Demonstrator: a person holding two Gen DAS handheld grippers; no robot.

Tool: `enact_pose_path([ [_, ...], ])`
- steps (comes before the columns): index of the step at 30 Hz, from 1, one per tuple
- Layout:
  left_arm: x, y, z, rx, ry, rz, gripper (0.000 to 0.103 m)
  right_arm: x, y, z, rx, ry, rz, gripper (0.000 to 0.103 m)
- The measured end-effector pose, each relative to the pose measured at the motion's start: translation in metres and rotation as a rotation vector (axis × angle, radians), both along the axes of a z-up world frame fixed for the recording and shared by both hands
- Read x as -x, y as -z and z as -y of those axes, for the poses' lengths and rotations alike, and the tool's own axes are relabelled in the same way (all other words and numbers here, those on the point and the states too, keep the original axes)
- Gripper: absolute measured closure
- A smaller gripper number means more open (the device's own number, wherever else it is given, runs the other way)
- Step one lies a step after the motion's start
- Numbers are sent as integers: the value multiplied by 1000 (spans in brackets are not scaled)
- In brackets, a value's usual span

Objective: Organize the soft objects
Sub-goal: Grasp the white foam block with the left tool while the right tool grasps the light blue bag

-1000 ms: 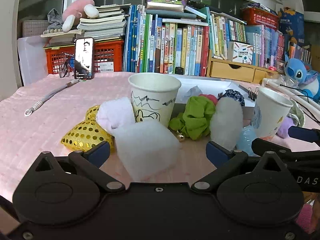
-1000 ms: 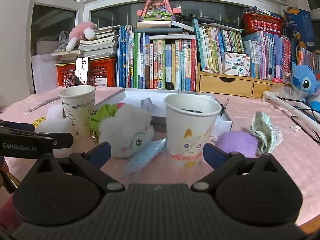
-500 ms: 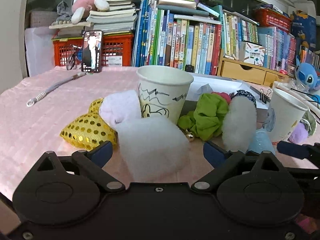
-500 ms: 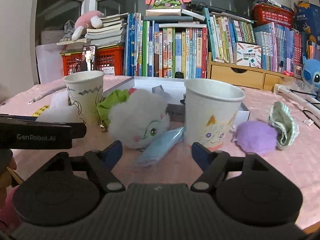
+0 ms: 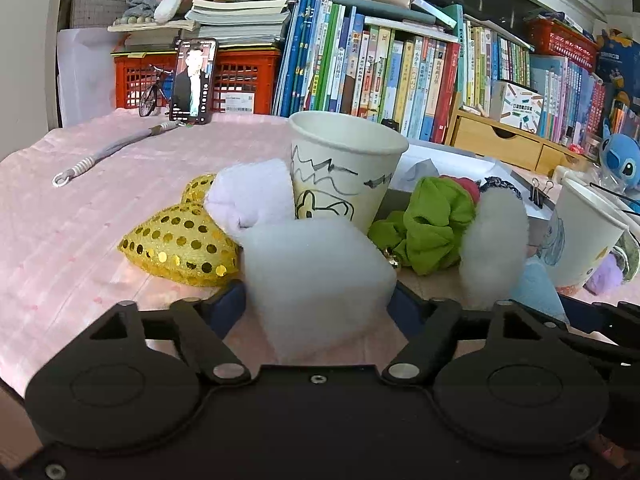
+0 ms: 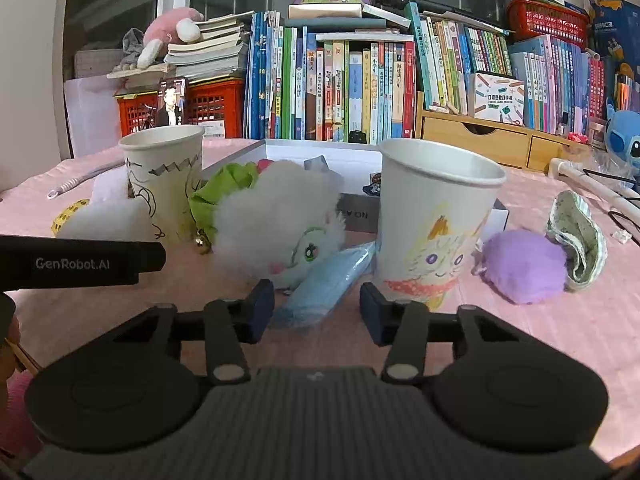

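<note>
My left gripper (image 5: 318, 304) is closing, and its pads touch both sides of a white foam block (image 5: 316, 276) lying on the pink cloth. Behind the block stand a scribbled paper cup (image 5: 344, 168), a pale soft roll (image 5: 252, 196), a gold sequined heart (image 5: 180, 244), a green scrunchie (image 5: 432, 228) and a white fluffy plush (image 5: 494, 240). My right gripper (image 6: 318, 310) is also closing. A light blue soft piece (image 6: 328, 280) lies between its pads with a gap on the right side. The cat-drawn cup (image 6: 436, 220) stands just behind its right finger.
A purple pompom (image 6: 524, 264) and a patterned cloth piece (image 6: 580, 240) lie right of the cat cup. A white box (image 6: 320, 156) sits behind the cups. At the back are a wall of books (image 6: 352, 92), a red crate (image 5: 240, 80), a propped phone (image 5: 194, 80) and wooden drawers (image 6: 480, 140).
Both pairs of jaws have narrowed from wide apart: the left onto the foam block, the right around the blue piece. Both views have moved slightly closer to the objects.
</note>
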State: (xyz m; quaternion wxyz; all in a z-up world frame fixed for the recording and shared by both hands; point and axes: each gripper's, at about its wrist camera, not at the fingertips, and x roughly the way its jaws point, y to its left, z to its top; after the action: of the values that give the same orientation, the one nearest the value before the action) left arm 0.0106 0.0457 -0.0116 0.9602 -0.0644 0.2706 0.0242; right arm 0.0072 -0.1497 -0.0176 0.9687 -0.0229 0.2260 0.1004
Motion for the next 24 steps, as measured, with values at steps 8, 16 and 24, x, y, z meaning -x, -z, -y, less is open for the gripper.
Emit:
enact_pose_path([
  [8, 8, -8, 9, -93, 33, 10, 35, 2, -2, -2, 14, 4, 7, 68],
  [16, 26, -29, 23, -128, 97, 47, 36, 15, -15, -2, 35, 5, 48, 83],
  [24, 39, -58, 27, -113, 148, 86, 36, 31, -35, 3, 17, -13, 99, 89],
])
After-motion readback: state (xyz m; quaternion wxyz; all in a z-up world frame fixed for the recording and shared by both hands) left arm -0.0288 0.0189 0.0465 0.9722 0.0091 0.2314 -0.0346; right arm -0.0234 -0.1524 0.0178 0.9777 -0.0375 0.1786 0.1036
